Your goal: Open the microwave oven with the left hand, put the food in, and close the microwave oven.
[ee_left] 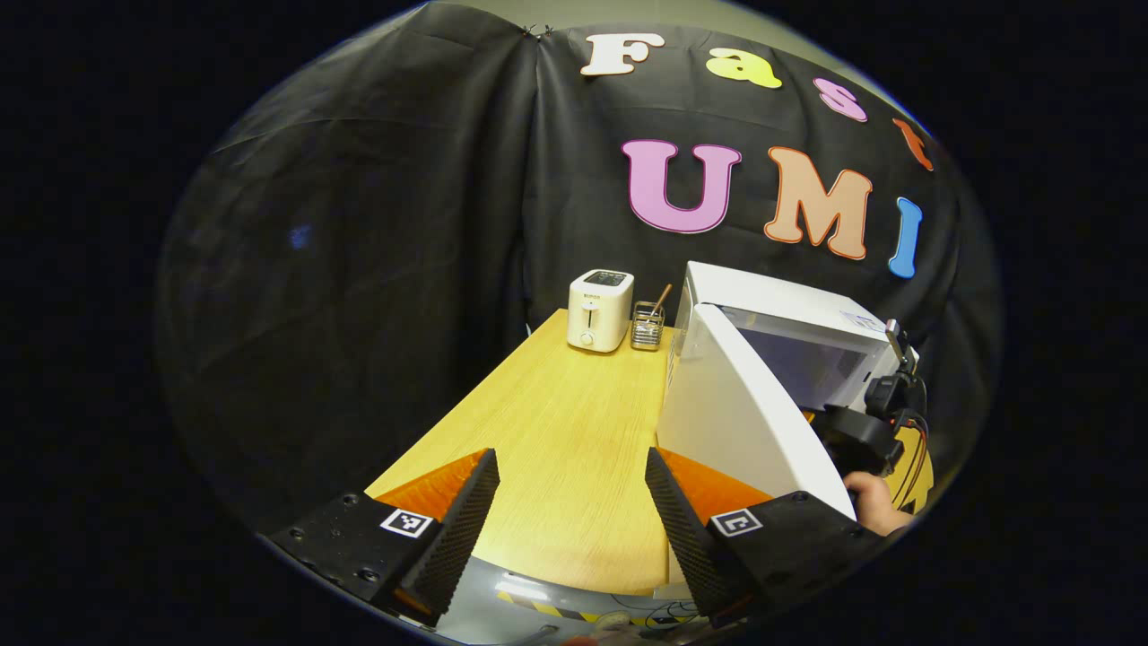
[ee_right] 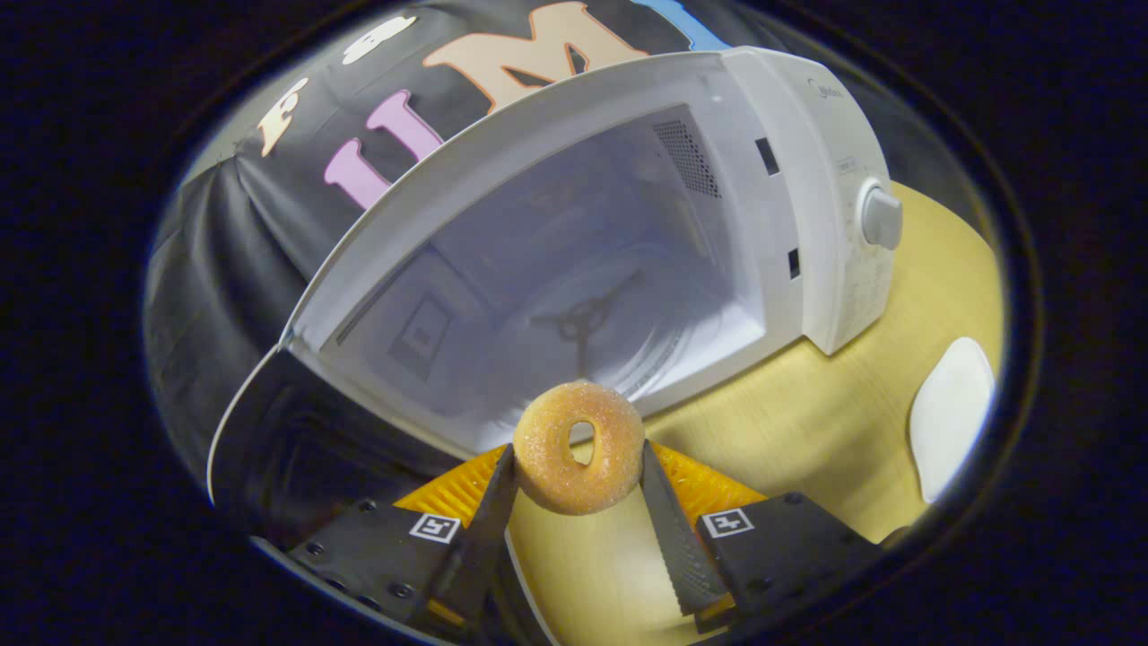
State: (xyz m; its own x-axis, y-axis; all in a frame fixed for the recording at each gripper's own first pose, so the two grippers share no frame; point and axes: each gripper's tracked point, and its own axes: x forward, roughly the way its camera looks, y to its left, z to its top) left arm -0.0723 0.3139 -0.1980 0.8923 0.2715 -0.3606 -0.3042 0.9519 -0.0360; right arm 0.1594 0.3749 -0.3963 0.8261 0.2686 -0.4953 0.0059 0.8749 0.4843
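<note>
The white microwave (ee_right: 834, 215) stands on the wooden table with its door (ee_right: 296, 440) swung open to the left, and its chamber with the glass turntable (ee_right: 592, 350) lies bare. My right gripper (ee_right: 578, 467) is shut on a sugared doughnut (ee_right: 578, 447), held upright just in front of the chamber's lower edge. In the left gripper view, my left gripper (ee_left: 572, 475) is open with nothing between its fingers, over the table to the left of the open door (ee_left: 744, 404). Beyond that door, the other gripper (ee_left: 874, 422) and a hand (ee_left: 874, 502) show at the microwave (ee_left: 789, 305).
A white toaster (ee_left: 599, 309) and a small wire holder with a stick (ee_left: 647, 325) stand at the table's far end by the cloth wall. A white oval plate (ee_right: 951, 413) lies on the table (ee_right: 807, 431) right of the microwave. The table's near edge (ee_left: 574, 583) runs below my left fingers.
</note>
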